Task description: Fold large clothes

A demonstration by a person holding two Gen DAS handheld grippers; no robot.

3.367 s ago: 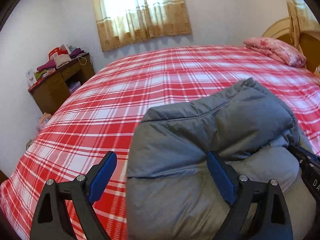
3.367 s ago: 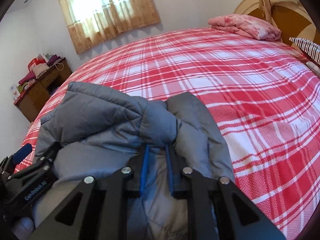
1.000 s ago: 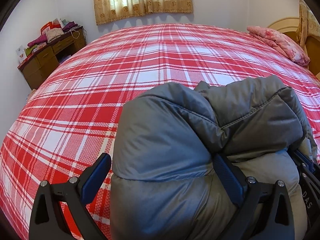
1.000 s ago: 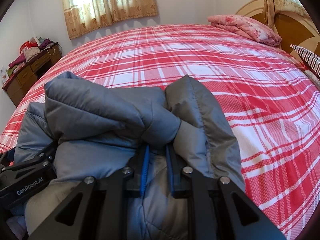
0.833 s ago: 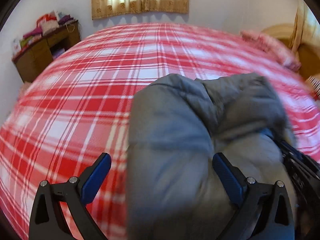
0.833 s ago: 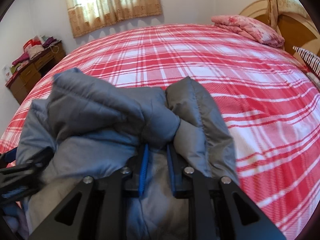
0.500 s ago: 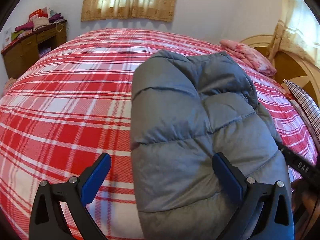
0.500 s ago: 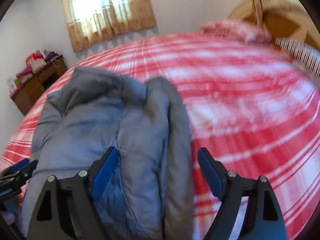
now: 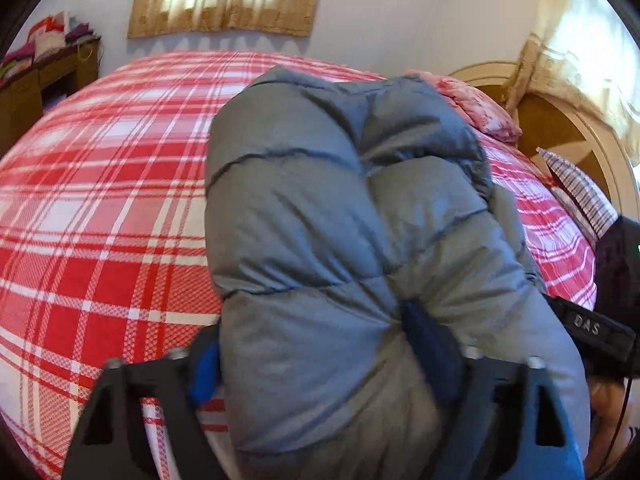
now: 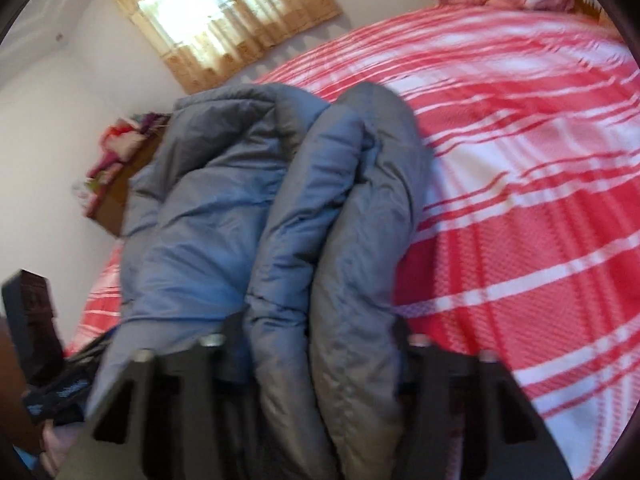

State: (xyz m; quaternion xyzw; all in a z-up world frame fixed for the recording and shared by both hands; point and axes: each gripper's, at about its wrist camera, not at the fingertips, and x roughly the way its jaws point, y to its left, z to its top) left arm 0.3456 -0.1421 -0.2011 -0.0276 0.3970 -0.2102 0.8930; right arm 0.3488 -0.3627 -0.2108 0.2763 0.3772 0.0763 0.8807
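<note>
A folded grey puffer jacket [image 9: 320, 200] lies bundled on the red plaid bed [image 9: 100, 200]. My left gripper [image 9: 312, 344] has its jaws closing on the bundle's near end; the blue pads [image 9: 424, 332] dent the padding on both sides. In the right wrist view the jacket [image 10: 224, 200] shows as several thick rolls. My right gripper [image 10: 316, 328] is closing too, with two of the rolls squeezed between its fingers. The picture there is blurred. Each gripper's black body shows at the edge of the other's view.
A folded pink quilt [image 9: 476, 108] and a striped pillow [image 9: 580, 192] lie by the wooden headboard [image 9: 560, 128]. A wooden desk [image 9: 40, 84] piled with clothes stands against the far wall under a curtained window. Bare plaid cover stretches left of and beyond the jacket.
Half a second ago both grippers stood wide open around the jacket. Now both have closed in on it. The right view has rolled and swung towards the left.
</note>
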